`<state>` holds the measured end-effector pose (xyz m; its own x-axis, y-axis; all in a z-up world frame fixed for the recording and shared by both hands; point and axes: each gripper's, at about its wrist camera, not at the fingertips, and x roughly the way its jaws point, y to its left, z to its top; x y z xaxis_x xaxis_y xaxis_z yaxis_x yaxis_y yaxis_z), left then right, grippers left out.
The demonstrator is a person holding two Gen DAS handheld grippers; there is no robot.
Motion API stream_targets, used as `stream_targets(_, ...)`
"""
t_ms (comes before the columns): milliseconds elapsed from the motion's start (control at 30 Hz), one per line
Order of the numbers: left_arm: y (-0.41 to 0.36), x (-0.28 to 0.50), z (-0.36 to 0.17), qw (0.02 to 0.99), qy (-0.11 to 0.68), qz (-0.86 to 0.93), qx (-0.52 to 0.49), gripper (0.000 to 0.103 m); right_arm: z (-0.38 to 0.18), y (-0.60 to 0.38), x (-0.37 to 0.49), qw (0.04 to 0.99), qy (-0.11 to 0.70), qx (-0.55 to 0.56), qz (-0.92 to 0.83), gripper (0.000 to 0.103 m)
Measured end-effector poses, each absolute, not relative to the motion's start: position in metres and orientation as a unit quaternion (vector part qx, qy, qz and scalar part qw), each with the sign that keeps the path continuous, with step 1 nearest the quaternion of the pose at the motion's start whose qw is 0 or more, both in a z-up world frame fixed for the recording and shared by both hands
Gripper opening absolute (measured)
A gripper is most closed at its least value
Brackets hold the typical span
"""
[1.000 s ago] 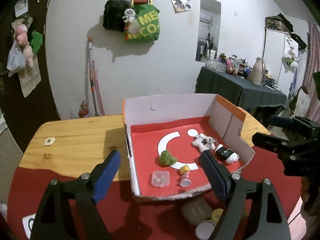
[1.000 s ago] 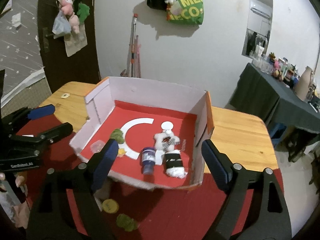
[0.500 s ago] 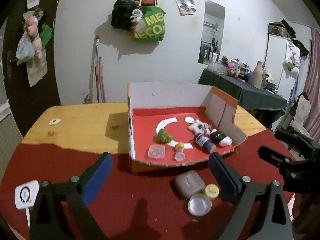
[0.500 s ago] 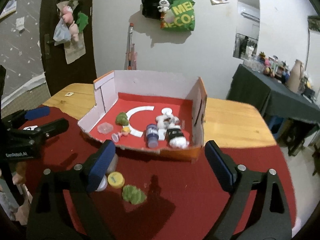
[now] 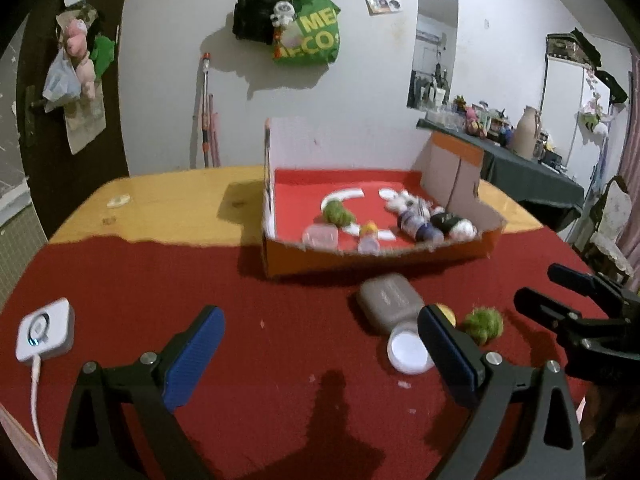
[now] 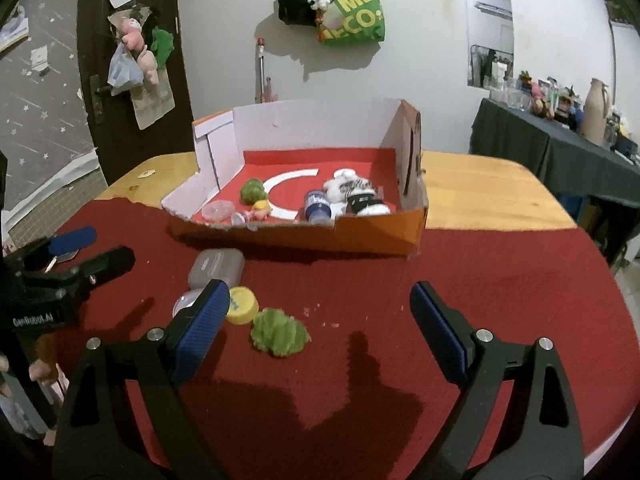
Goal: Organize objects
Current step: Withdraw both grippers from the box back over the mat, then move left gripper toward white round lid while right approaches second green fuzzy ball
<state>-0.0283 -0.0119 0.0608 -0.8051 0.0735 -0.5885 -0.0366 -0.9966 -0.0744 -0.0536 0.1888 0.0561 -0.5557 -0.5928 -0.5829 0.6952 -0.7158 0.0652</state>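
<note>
An open cardboard box with a red floor stands mid-table and holds several small toys, among them a green fuzzy ball, a blue bottle and a black-and-white plush. In front of it on the red cloth lie a grey case, a yellow cap, a white lid and a green fuzzy toy. My left gripper and my right gripper are both open and empty, held back above the cloth.
A white device with a cable lies at the table's left front. The wooden tabletop shows behind the red cloth. A dark-clothed side table with clutter stands at the right, and bags hang on the wall.
Both grippers have pulled back from the box toward the table's front. The loose items on the cloth in front of the box have come into view.
</note>
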Motion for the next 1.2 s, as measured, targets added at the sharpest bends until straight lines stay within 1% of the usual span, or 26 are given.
stream_targets(167,-0.007,-0.03,0.042,0.038,-0.026,0.94,-0.338,0.099,0.041,0.186,-0.056,0.364,0.098,0.314,-0.871,0.092)
stream_targets(400,-0.002,-0.038,0.033,0.054,-0.027,0.932,-0.357,0.099,0.037,0.181,-0.06,0.363,0.112,0.328,-0.865,0.092)
stream_targets(600,0.004,-0.041,0.031,0.095,-0.035,0.922,-0.375,0.099,0.033,0.18,-0.064,0.374,0.128,0.345,-0.852,0.092)
stream_targets(767,0.015,-0.045,0.029,0.126,-0.019,0.914,-0.384,0.099,0.031,0.177,-0.068,0.394,0.147,0.359,-0.833,0.092)
stream_targets(933,0.024,-0.051,0.024,0.137,0.002,0.908,-0.396,0.093,0.026,0.171,-0.065,0.393,0.184,0.358,-0.827,0.092)
stream_targets(1100,0.033,-0.057,0.02,0.143,0.03,0.902,-0.405,0.088,0.024,0.166,-0.067,0.394,0.199,0.359,-0.823,0.092)
stream_targets(1200,0.035,-0.061,0.021,0.15,0.034,0.9,-0.408,0.085,0.022,0.164,-0.071,0.395,0.203,0.363,-0.819,0.091)
